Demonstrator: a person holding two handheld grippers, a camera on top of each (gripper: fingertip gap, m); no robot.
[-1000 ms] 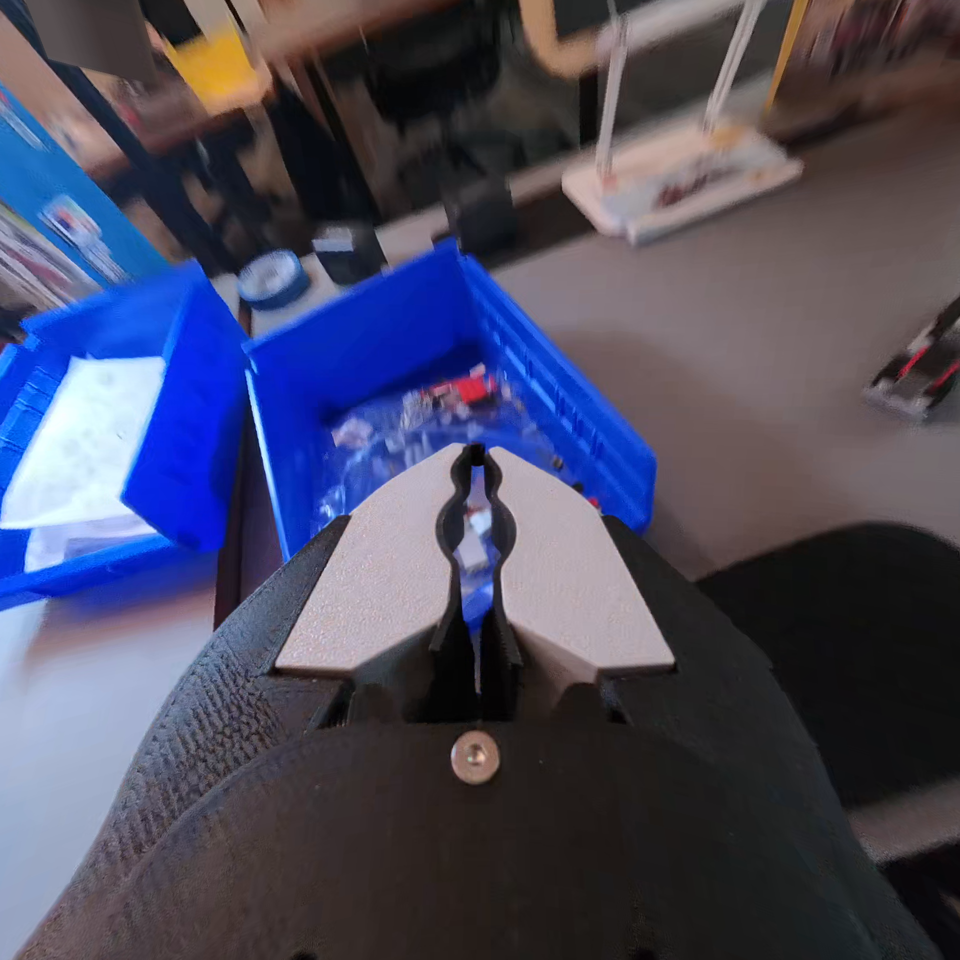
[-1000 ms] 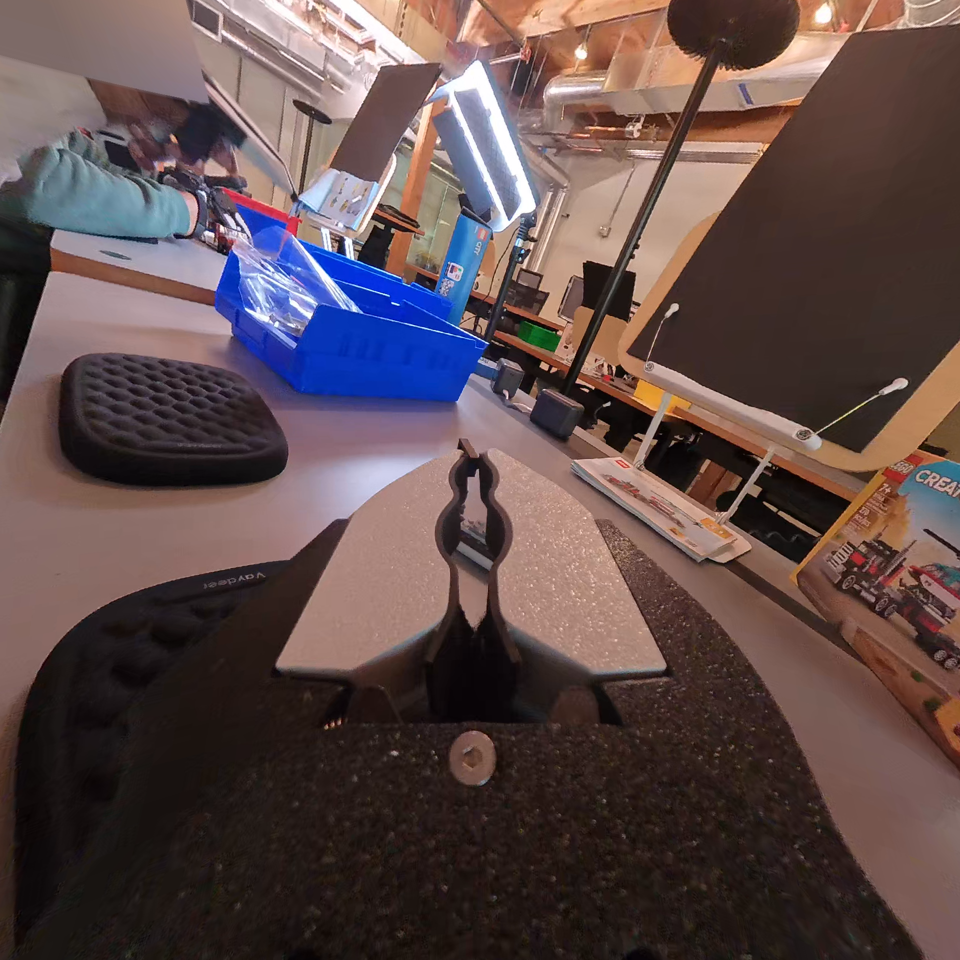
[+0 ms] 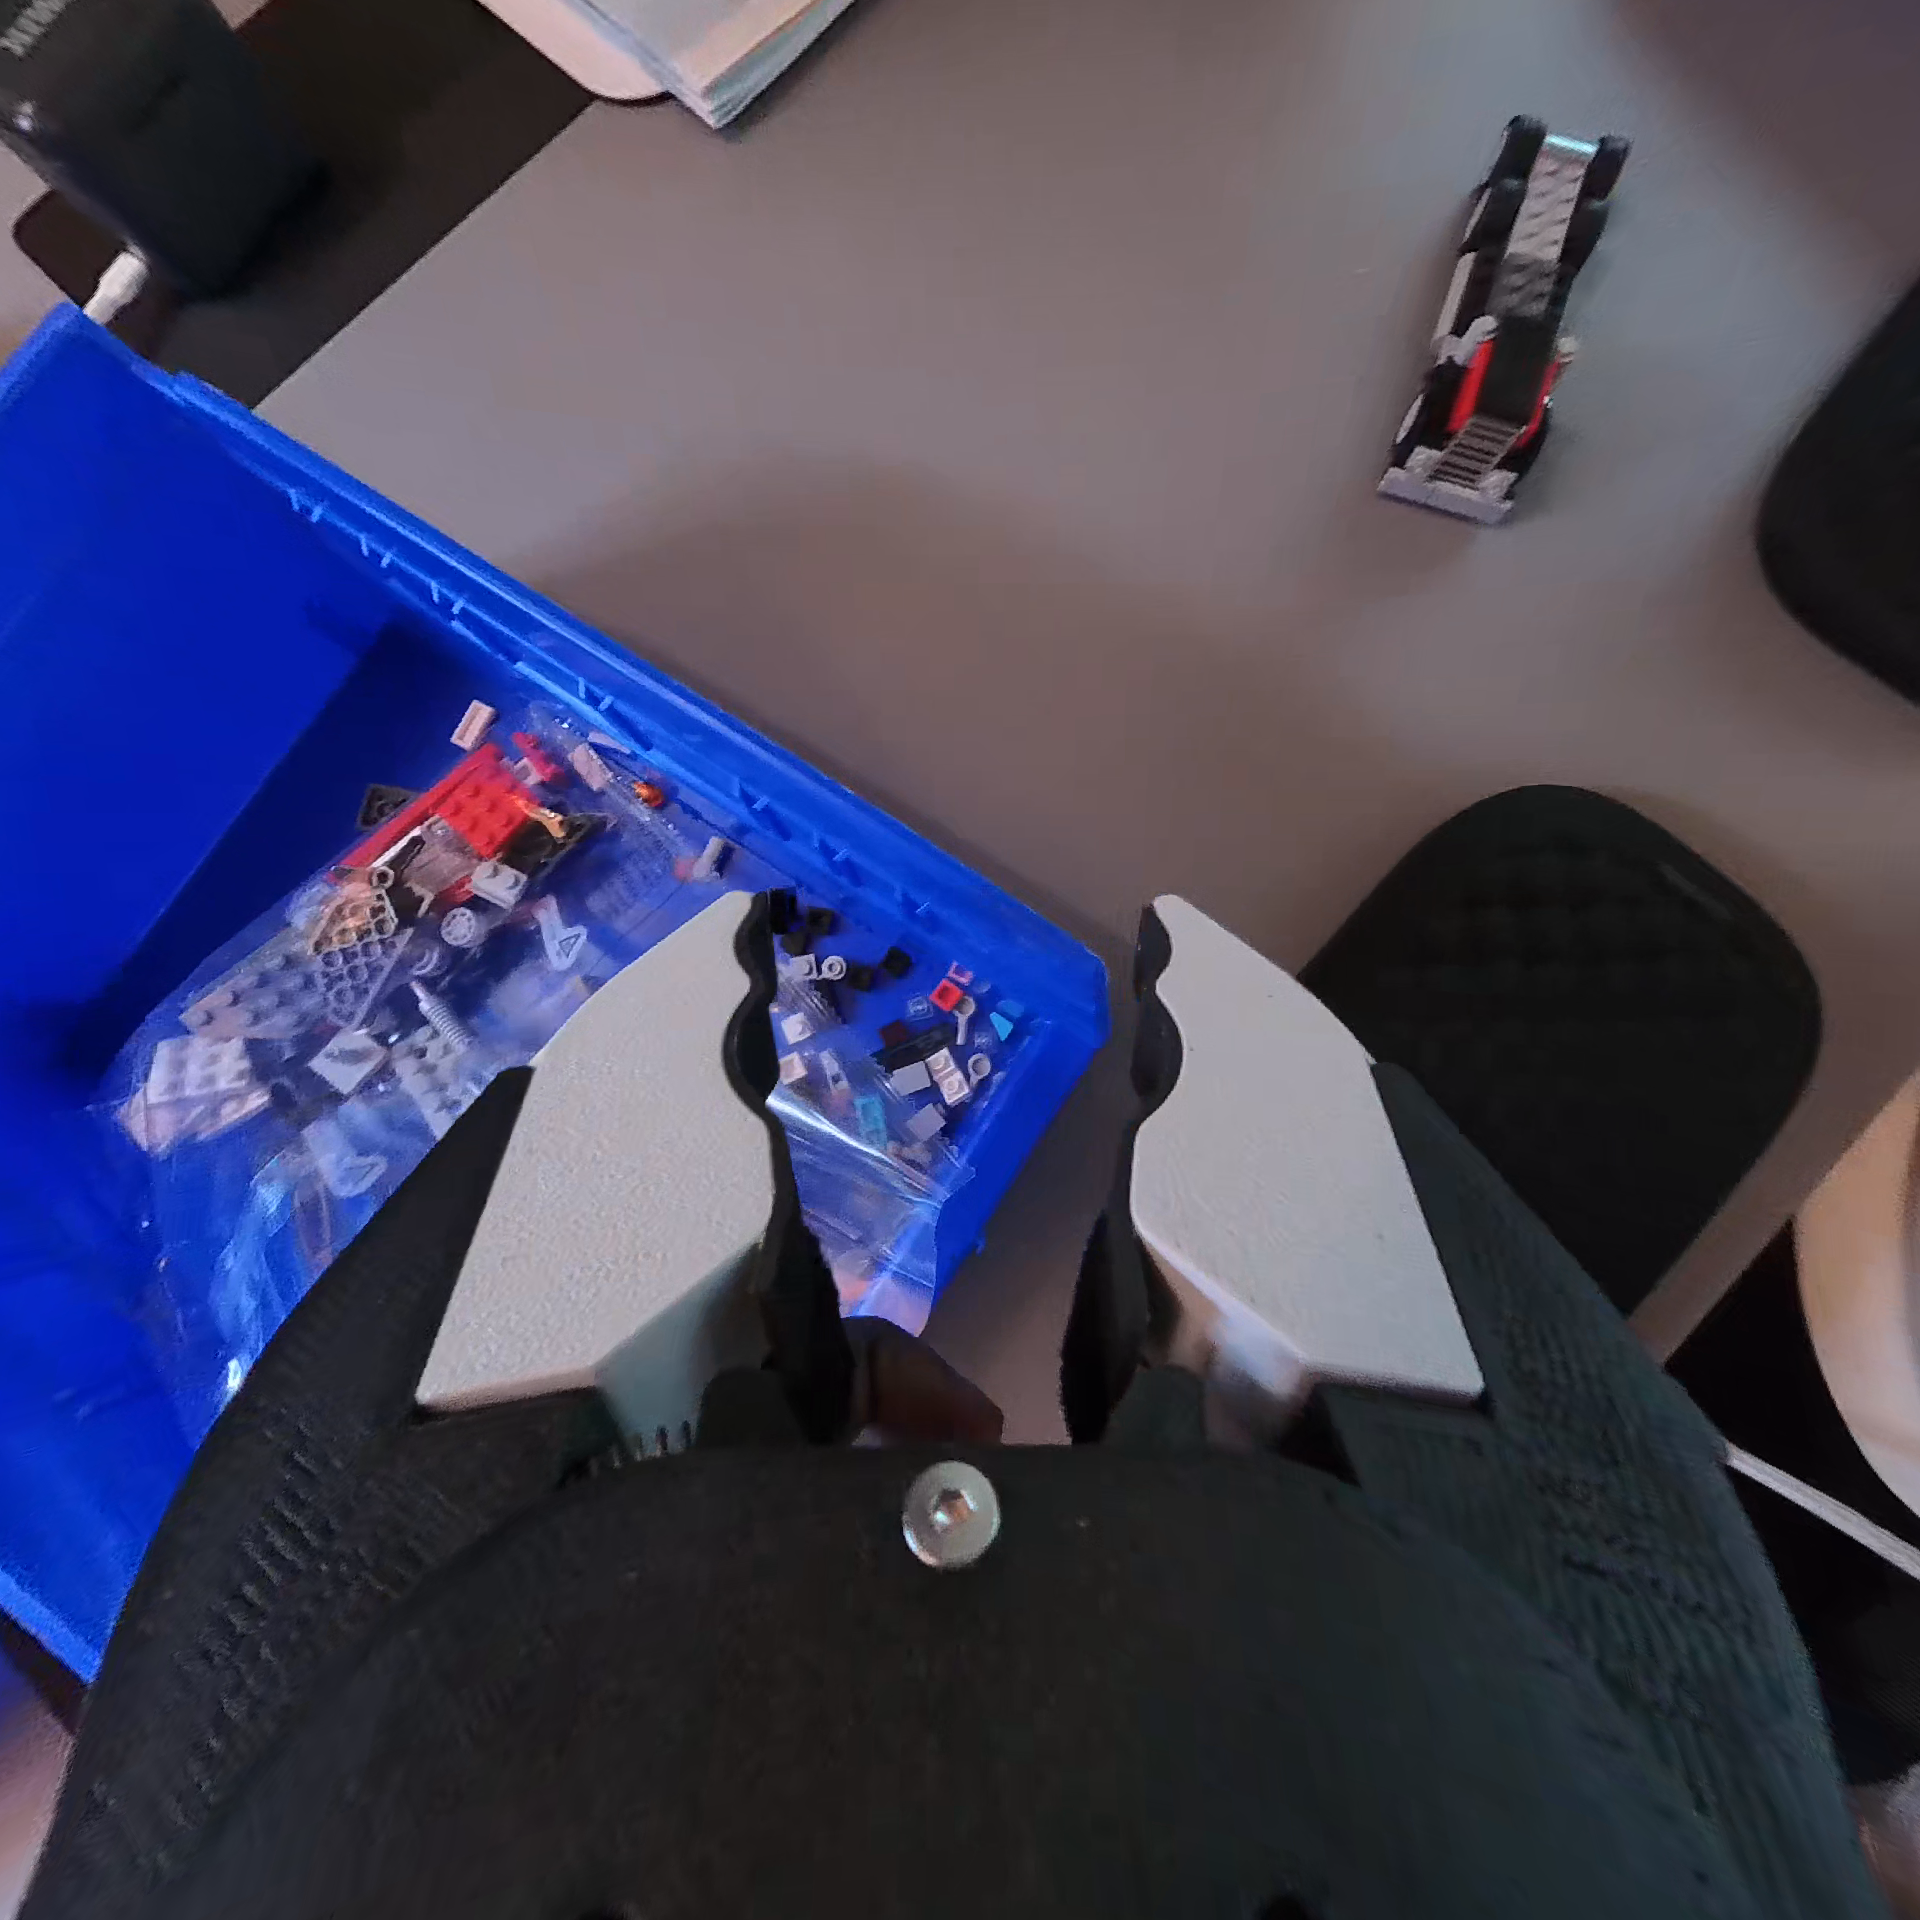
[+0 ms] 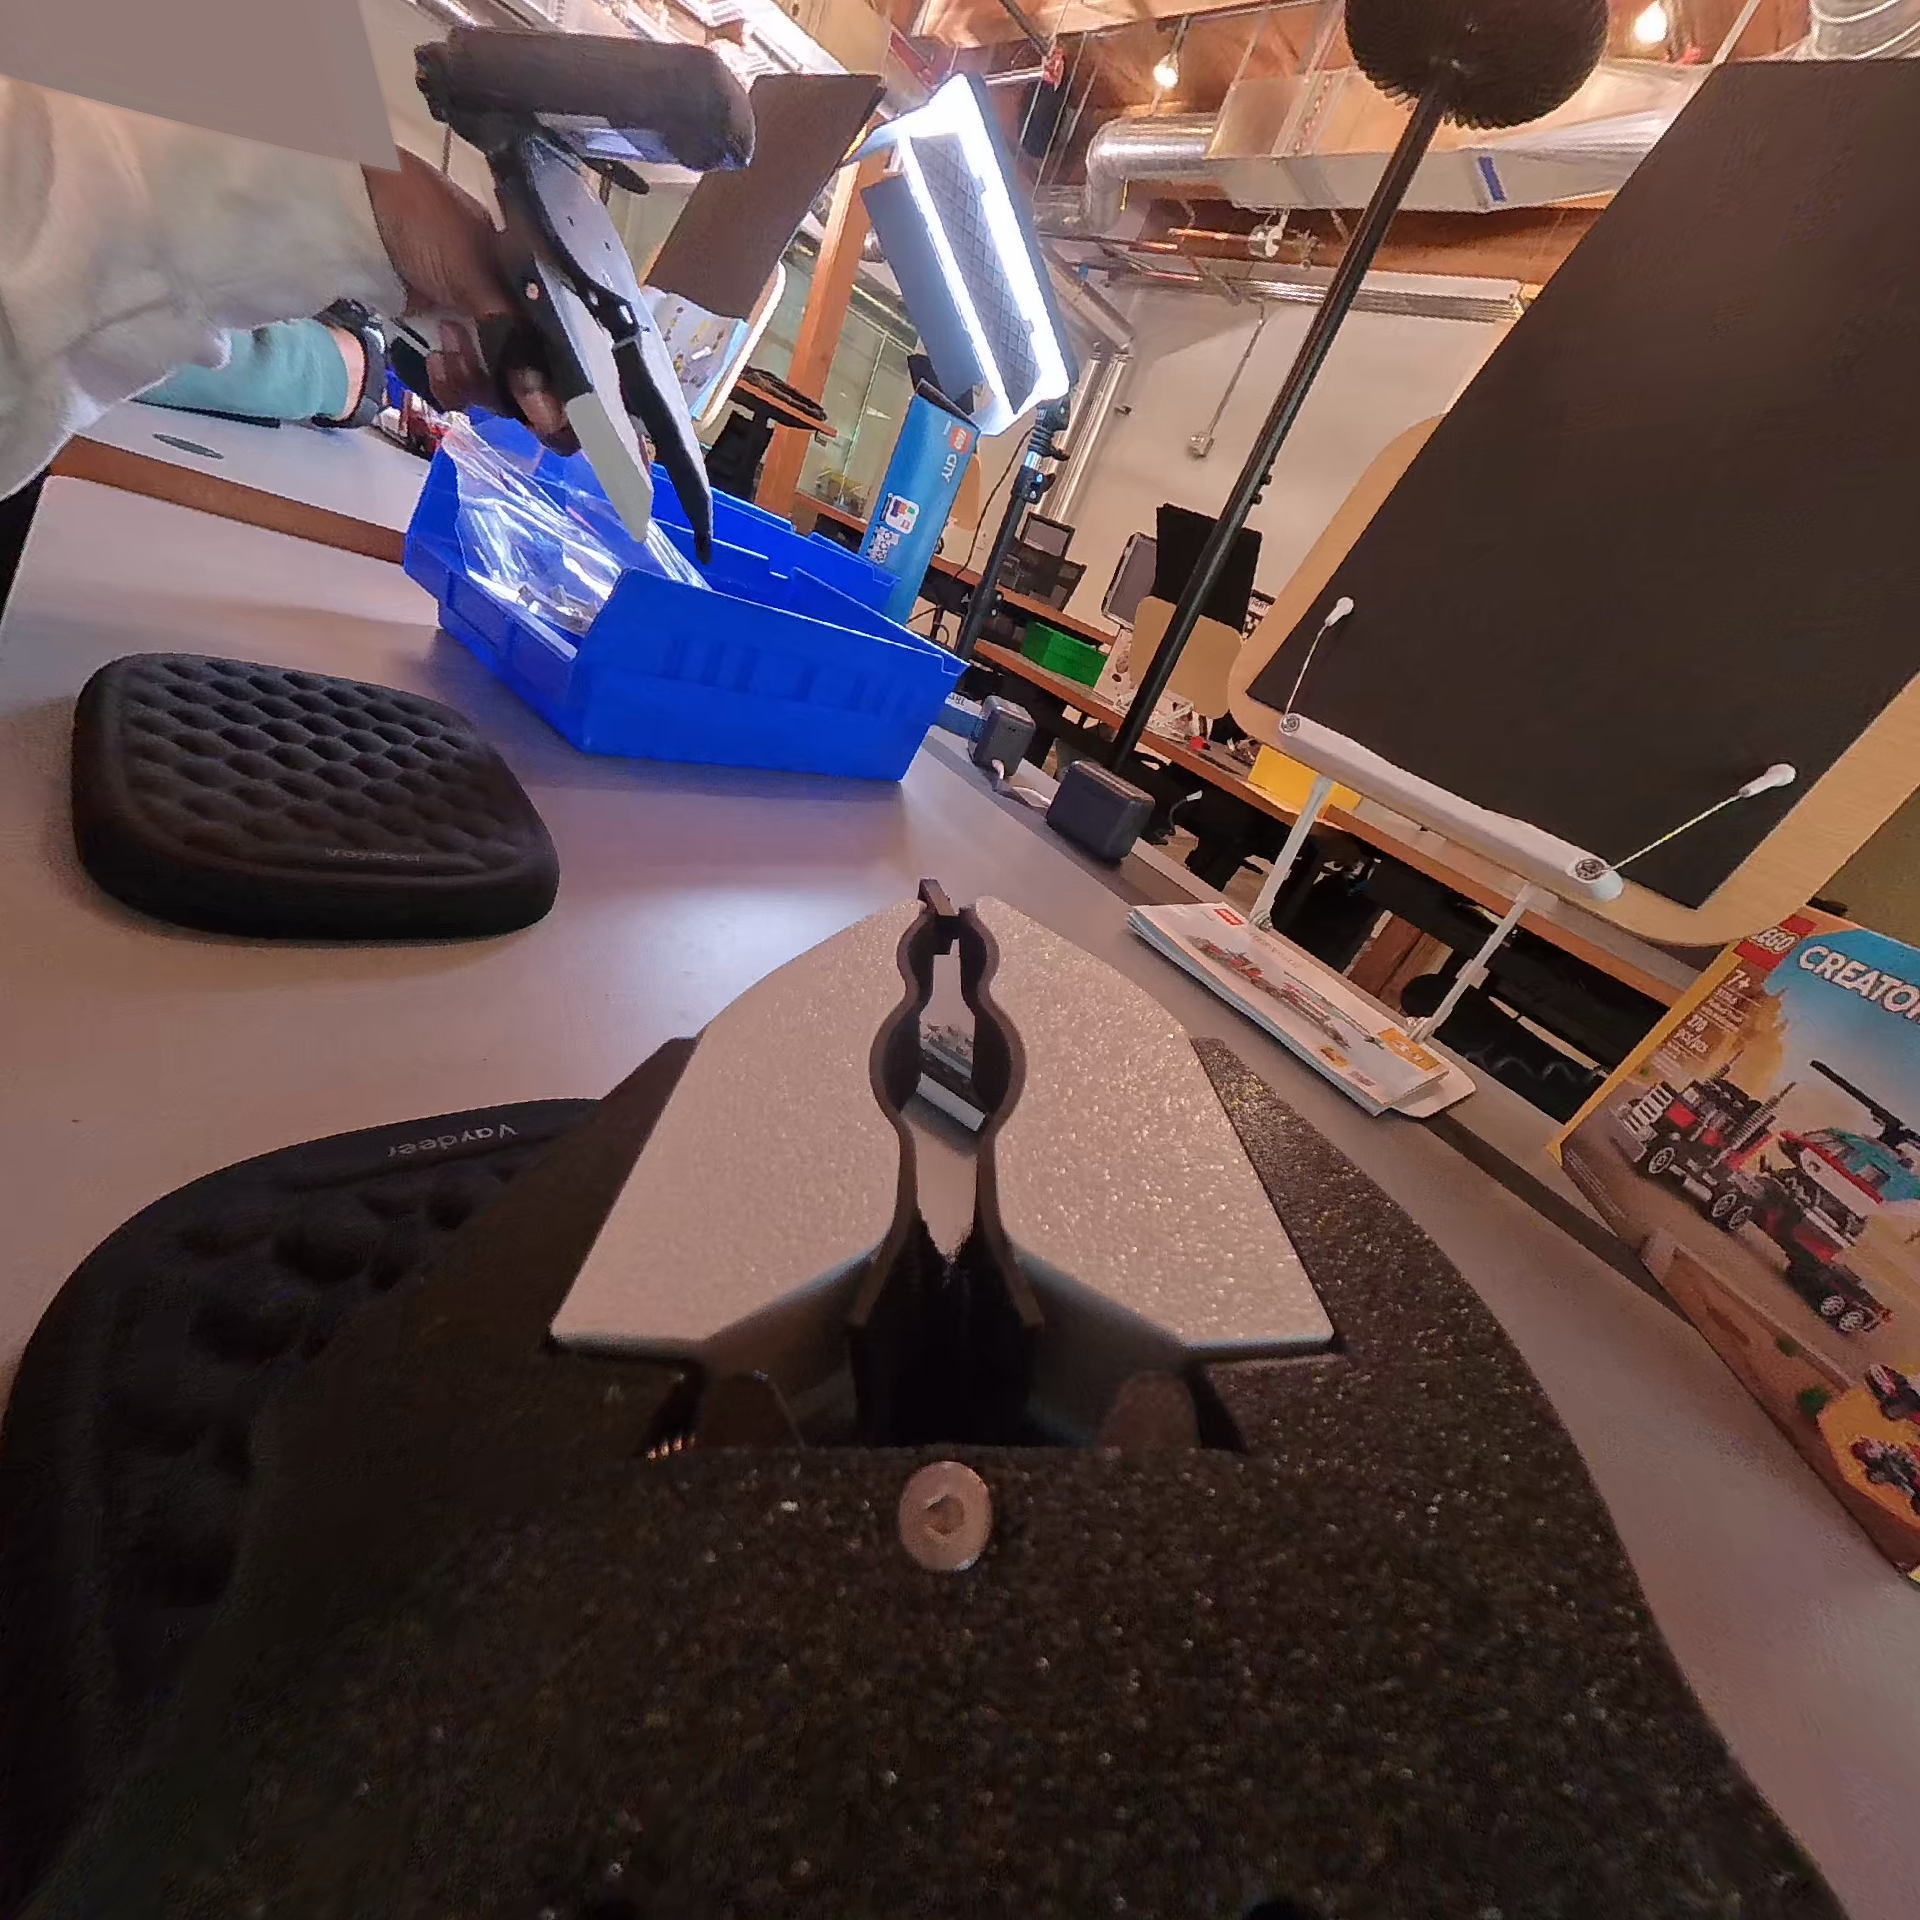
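My left gripper (image 3: 956, 914) is open and holds nothing. It hangs over the near corner of a blue bin (image 3: 208, 644). Clear bags of small loose bricks (image 3: 894, 1029) lie in the bin under and between its fingers. The right wrist view shows this gripper (image 4: 670, 520) pointing down into the blue bin (image 4: 748, 686), held by a person's hand. My right gripper (image 4: 940, 914) rests low over the grey table. It is shut on a small black piece (image 4: 938, 900) that sticks out at its tips.
A partly built toy truck (image 3: 1496, 332) stands on the table to the right of the bin. Black cushioned pads (image 4: 301, 790) (image 3: 1558, 1039) lie nearby. A booklet (image 4: 1299, 1008), a dark board on a stand (image 4: 1610, 468) and a toy box (image 4: 1766, 1143) stand at the right. The grippers' ends are close to 35 cm from one another.
My left gripper has opened wide and tipped down over the bin's near corner; it now shows above the bin in the right wrist view. The right gripper has stayed shut and still.
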